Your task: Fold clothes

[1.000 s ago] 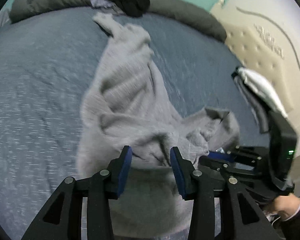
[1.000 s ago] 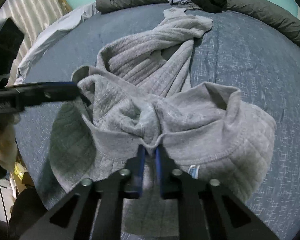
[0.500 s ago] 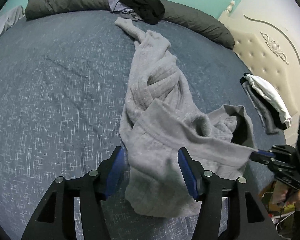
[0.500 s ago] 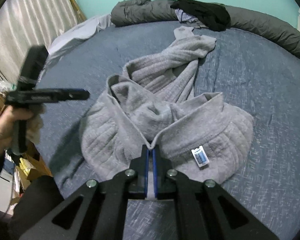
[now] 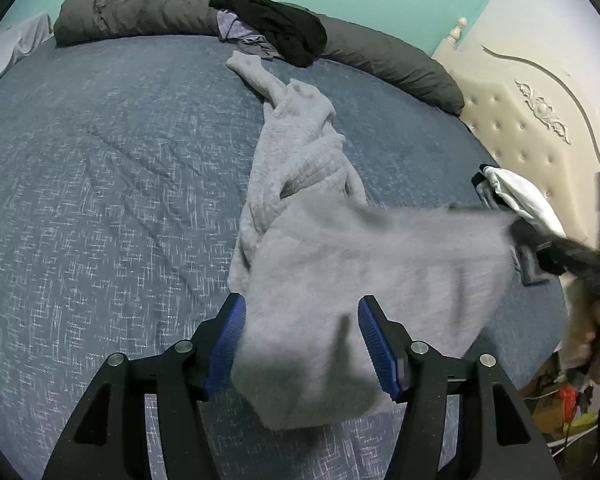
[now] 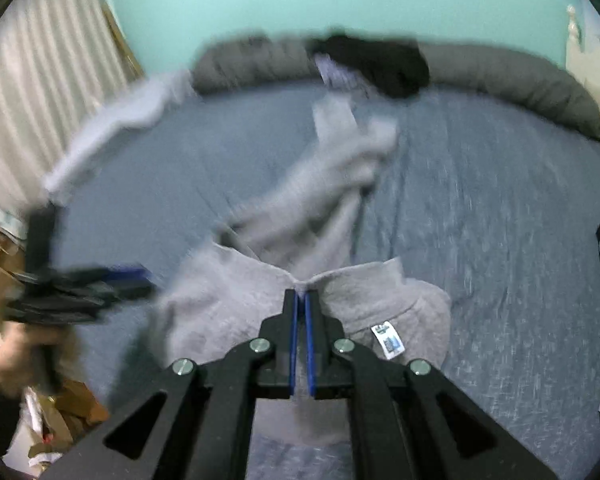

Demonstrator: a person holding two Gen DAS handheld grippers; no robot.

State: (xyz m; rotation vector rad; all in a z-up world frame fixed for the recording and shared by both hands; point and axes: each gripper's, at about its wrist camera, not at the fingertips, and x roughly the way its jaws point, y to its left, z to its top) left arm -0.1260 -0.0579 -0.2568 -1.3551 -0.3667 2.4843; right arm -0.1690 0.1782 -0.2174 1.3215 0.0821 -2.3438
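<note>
The grey hoodie (image 5: 300,184) lies twisted along the middle of the blue bed (image 5: 100,184), its near end lifted. The right claw (image 6: 301,300) is clenched on the hoodie's neckline; just right of it a small white-and-blue label (image 6: 388,340) shows, its writing unreadable. The left claw (image 5: 302,320) gapes wide, hoodie fabric hanging between its fingers ungripped.

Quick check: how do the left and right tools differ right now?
The left tool is wide open, gripping nothing, with the grey garment hanging between its fingers. The right tool is shut on the garment's edge. The left view is mostly sharp; the right view is blurred. Both have blue pads on black fingers.
</note>
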